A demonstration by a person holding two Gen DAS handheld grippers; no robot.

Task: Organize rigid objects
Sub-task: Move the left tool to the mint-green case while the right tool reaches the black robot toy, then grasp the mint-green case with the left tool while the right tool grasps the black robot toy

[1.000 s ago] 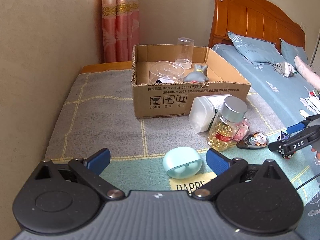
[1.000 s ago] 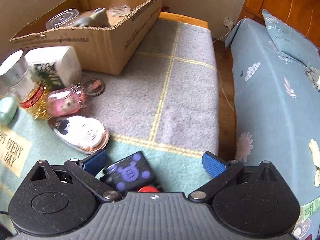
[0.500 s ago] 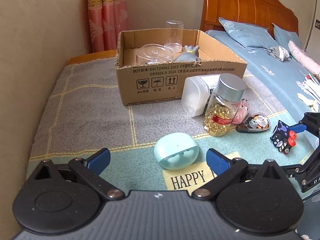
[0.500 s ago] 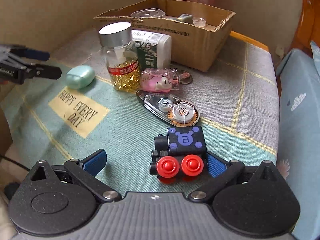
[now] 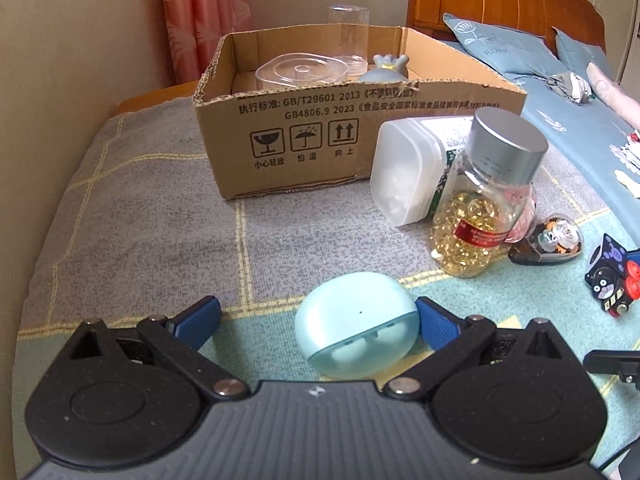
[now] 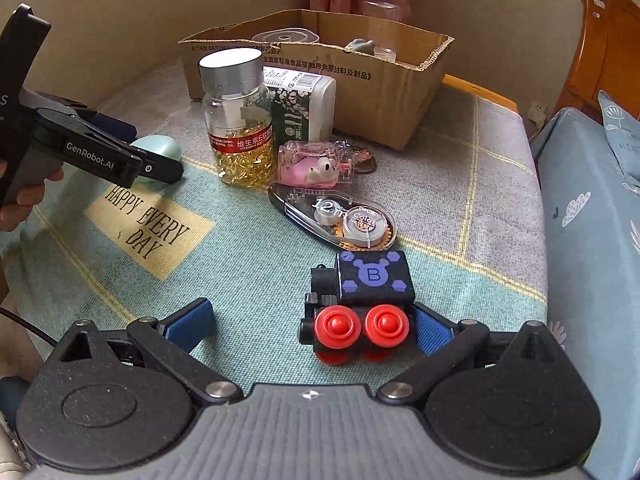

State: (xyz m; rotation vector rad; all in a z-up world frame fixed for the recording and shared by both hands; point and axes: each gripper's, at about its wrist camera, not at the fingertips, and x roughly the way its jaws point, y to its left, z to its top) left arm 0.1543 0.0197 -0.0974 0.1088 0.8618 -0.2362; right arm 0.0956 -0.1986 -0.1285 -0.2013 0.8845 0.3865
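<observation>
A blanket (image 5: pixel 152 216) covers the surface, grey with yellow lines at the back and teal at the front, with a "HAPPY EVERY DAY" patch on the teal. The box (image 5: pixel 320 148), open-topped cardboard, stands on the grey part and serves as landmark; inside it are a clear lid (image 5: pixel 298 72), a clear cup (image 5: pixel 348 38) and a grey figurine (image 5: pixel 386 70). Just in front of the box's right end a white bottle (image 5: pixel 404 176) lies on its side, and touching its front stands a jar (image 5: pixel 480 204) of yellow capsules with a silver cap. Beside the jar, away from the box, lies a pink keychain (image 6: pixel 316 164), then a tape dispenser (image 6: pixel 344 222), then a black toy train (image 6: pixel 360 300) with red wheels. A mint case (image 5: pixel 356 330) sits well in front of the box on the teal. The left gripper (image 5: pixel 318 316) has its jaws wide around the case, the right pad just at the case's side and the left pad clear of it. The right gripper (image 6: pixel 308 320) has its jaws wide around the train, the right pad against the train's side and the left pad well apart from it.
</observation>
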